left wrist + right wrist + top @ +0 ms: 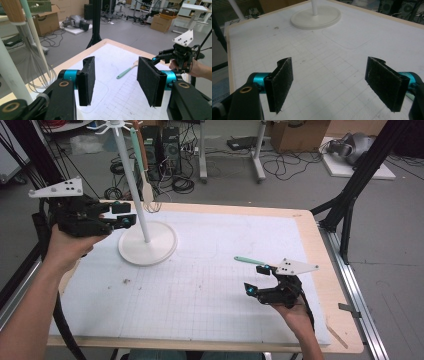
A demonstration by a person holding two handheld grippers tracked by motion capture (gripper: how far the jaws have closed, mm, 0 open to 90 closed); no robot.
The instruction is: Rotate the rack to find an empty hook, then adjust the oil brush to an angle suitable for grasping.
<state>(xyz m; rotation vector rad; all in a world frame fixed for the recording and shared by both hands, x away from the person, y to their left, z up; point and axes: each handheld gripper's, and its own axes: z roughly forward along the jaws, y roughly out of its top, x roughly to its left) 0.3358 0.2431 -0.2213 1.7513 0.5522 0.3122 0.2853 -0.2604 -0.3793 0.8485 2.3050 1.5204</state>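
A white rack with a round base [148, 245] and a thin pole [131, 180] stands at the table's back left. A wire whisk with a wooden handle [146, 180] and a mint-handled utensil [136, 145] hang from its top. My left gripper [128, 215] hovers just left of the pole, open, with nothing between its pads [116, 77]; the whisk's wires [37, 72] hang close by on its left. A mint-handled spatula [248, 261] lies on the mat [126, 72]. My right gripper [256, 279] rests low beside that spatula, open and empty [332, 85].
A white gridded mat [200, 285] covers the wooden table [340, 320]. Black frame legs [350, 195] rise off the right edge. Cables, computer cases and cardboard boxes lie on the floor behind. The rack's base [315, 17] lies ahead in the right gripper view.
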